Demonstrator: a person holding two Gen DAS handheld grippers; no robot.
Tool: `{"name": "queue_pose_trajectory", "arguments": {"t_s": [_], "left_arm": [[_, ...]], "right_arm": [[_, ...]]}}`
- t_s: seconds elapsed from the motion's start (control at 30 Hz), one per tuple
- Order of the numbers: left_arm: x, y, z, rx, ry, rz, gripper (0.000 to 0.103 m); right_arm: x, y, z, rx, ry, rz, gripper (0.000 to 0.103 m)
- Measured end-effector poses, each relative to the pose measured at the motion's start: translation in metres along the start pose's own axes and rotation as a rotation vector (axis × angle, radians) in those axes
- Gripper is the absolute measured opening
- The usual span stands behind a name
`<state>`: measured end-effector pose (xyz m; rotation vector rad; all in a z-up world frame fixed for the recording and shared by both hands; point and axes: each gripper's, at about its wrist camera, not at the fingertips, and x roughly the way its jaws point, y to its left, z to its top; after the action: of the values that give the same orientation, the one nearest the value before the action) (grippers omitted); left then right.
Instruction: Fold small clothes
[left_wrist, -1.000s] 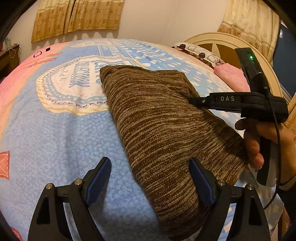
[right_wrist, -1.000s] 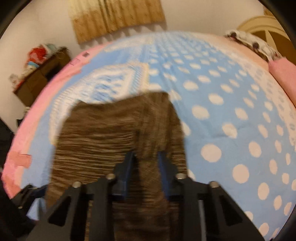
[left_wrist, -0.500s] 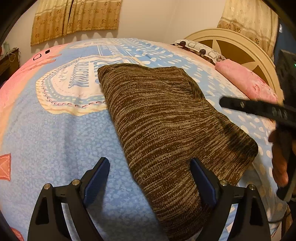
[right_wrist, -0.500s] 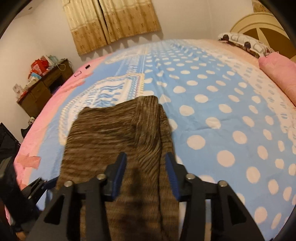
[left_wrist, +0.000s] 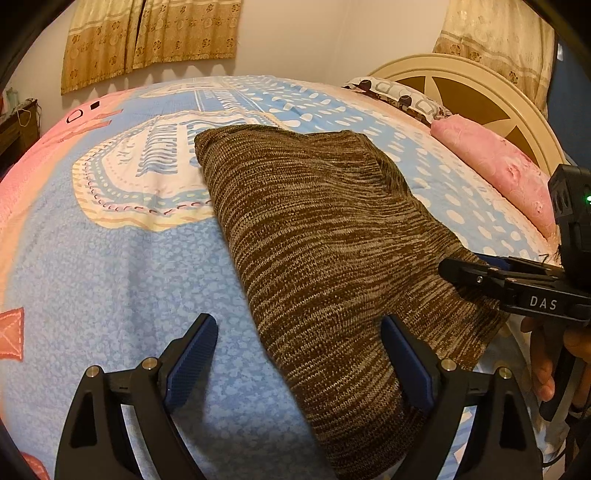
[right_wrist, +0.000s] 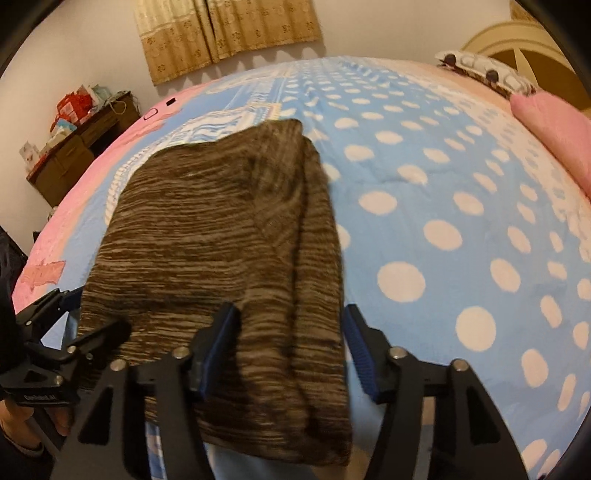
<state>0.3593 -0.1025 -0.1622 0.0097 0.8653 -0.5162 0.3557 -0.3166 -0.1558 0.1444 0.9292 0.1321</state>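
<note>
A brown knit garment (left_wrist: 325, 236) is laid folded on the blue dotted blanket (right_wrist: 461, 192), near the bed's near edge. The left gripper (left_wrist: 299, 362) is spread wide, its right pad set over the cloth's near edge, nothing pinched. The right gripper (right_wrist: 291, 350) is spread astride the folded right strip; a second ago it was pressed onto that strip. Open blanket is seen to the right, up to the pink pillow (left_wrist: 498, 166). No containers are seen.
</note>
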Motion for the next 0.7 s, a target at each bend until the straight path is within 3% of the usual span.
{"name": "queue_pose_trajectory", "arguments": {"t_s": [0.13,0.23,0.3,0.37,0.4,0.47,0.5,0.53,0.57,0.63,0.67,0.7], "left_arm": [[-0.006,-0.001,0.005,-0.008,-0.005,0.019,0.091],[-0.014,0.005,0.019,-0.022,-0.082,0.024,0.091],[-0.003,0.017,0.031,-0.065,-0.082,0.014,0.092],[0.021,0.036,0.036,-0.182,0.010,-0.086,0.092],[0.021,0.040,0.037,-0.211,-0.001,-0.107,0.091],[0.022,0.041,0.038,-0.213,-0.004,-0.130,0.091],[0.022,0.040,0.039,-0.205,-0.005,-0.145,0.091],[0.022,0.039,0.039,-0.204,-0.013,-0.174,0.080],[0.023,0.039,0.039,-0.209,-0.014,-0.218,0.048],[0.021,0.039,0.041,-0.220,-0.019,-0.214,0.035],[0.016,0.040,0.043,-0.226,-0.029,-0.210,0.028],[0.005,0.041,0.044,-0.235,-0.050,-0.214,0.027]], "right_arm": [[-0.002,-0.002,-0.001,-0.003,-0.013,0.021,0.062],[-0.011,-0.008,0.008,0.018,-0.057,0.055,0.062],[-0.013,-0.017,0.023,0.056,-0.097,0.088,0.071],[-0.003,-0.023,0.040,0.092,-0.087,0.129,0.087],[0.007,-0.024,0.047,0.099,-0.062,0.147,0.090],[0.029,-0.023,0.057,0.110,-0.007,0.157,0.075],[0.039,-0.019,0.058,0.101,0.026,0.186,0.056],[0.042,-0.015,0.057,0.093,0.035,0.196,0.055],[0.042,-0.008,0.057,0.072,0.022,0.194,0.052],[0.044,-0.005,0.056,0.089,0.040,0.247,0.036],[0.045,-0.004,0.055,0.102,0.040,0.271,0.035],[0.044,-0.002,0.055,0.098,0.035,0.271,0.033]]}}
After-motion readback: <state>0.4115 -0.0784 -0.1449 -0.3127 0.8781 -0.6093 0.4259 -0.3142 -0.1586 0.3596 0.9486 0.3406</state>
